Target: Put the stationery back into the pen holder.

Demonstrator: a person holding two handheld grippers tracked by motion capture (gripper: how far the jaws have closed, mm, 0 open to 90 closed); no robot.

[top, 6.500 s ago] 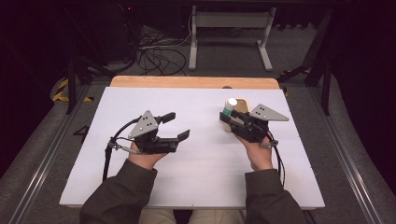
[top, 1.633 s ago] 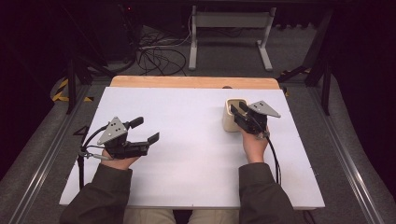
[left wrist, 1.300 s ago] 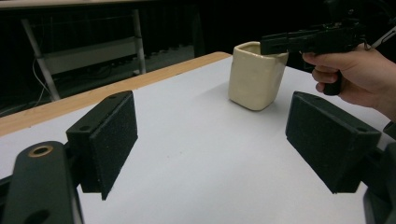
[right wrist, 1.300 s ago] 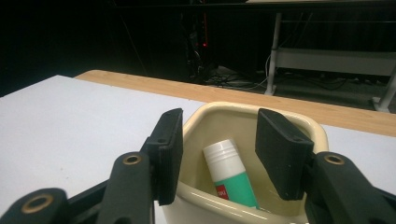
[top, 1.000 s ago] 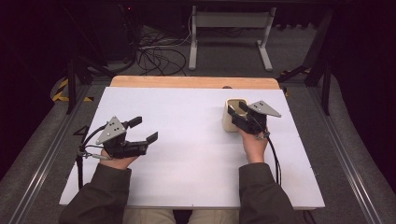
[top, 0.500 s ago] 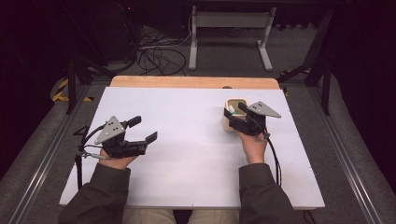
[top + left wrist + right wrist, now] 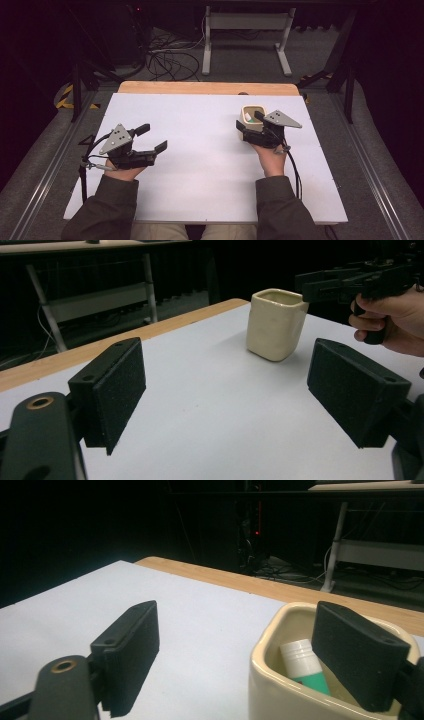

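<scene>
- From the high view I can make out little of what sits inside the cup [image 7: 252, 118]: my right claw [image 7: 248, 124] hangs over its near rim and covers much of the opening, leaving a small pale-and-green patch.
- My right gripper view settles it: a bottle [image 7: 303, 670] with a ribbed white cap and a green body leans inside the cup [image 7: 280, 690], its lower end hidden by the cup wall and by my own jaw.
- The right claw [image 7: 260, 655] is wide open and holds nothing; one jaw hangs over the cup's mouth just beside the bottle's cap, the other stands out over bare tabletop [image 7: 100, 600]. Whether that jaw touches the bottle I cannot tell.
- The left claw [image 7: 152, 140] is also spread wide and empty, well apart from the cup, which stands ahead of it between its jaws in the left gripper view [image 7: 275, 322].
- The cup is glossy cream ceramic, squarish with rounded corners. The jaw pads [image 7: 122, 390] are black, coarse foam blocks.
- The tabletop is a matt white sheet over a wooden board whose far edge [image 7: 207, 88] shows as a tan strip.
- Beyond it the floor is dim: tangled cables [image 7: 170, 57] and a grey metal stand [image 7: 245, 30], with detail lost in the dark.
</scene>
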